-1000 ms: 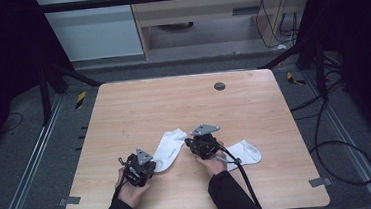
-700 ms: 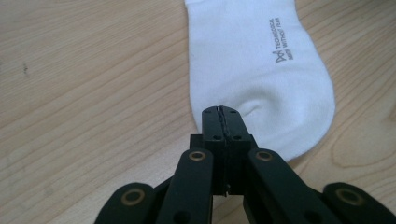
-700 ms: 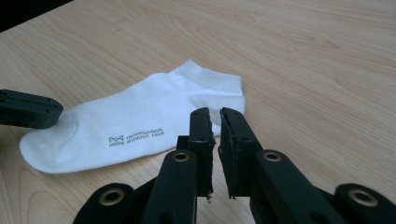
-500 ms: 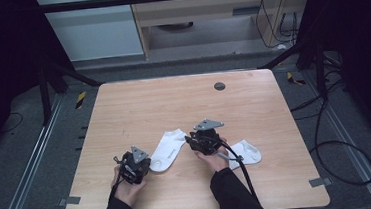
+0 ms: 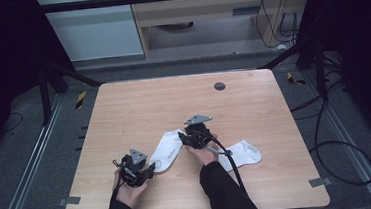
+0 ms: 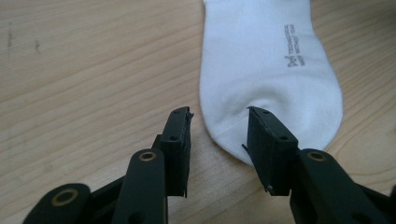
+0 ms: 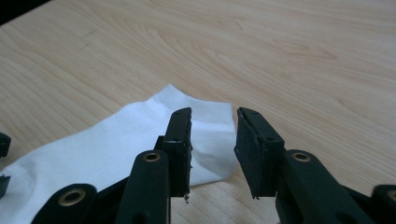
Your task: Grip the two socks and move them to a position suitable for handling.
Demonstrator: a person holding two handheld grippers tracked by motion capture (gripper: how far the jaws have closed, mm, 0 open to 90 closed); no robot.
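Right now, two flat white cotton socks lie on the light wooden surface (image 5: 253,99). One white sock (image 5: 167,150) lies slanted near the middle of the surface, with its rounded toe end at 7 o'clock and its open end at 1 o'clock. The other white sock (image 5: 242,153) lies near it, at 3 o'clock from it, just behind the person's right hand. The left gripper (image 5: 148,169) sits at the toe end of the slanted sock. Its black fingers (image 6: 177,140) have just been opening and now stand spread apart; the toe tip lies flat between them, and they do not pinch it. Small grey letters are printed on that sock. The right gripper (image 5: 182,139) sits at the open end of the same sock. Its black fingers (image 7: 180,144) have just been opening too, and stand spread above the sock's corner, pinching nothing. A small dark round spot (image 5: 219,86) shows on the surface at 12 o'clock.
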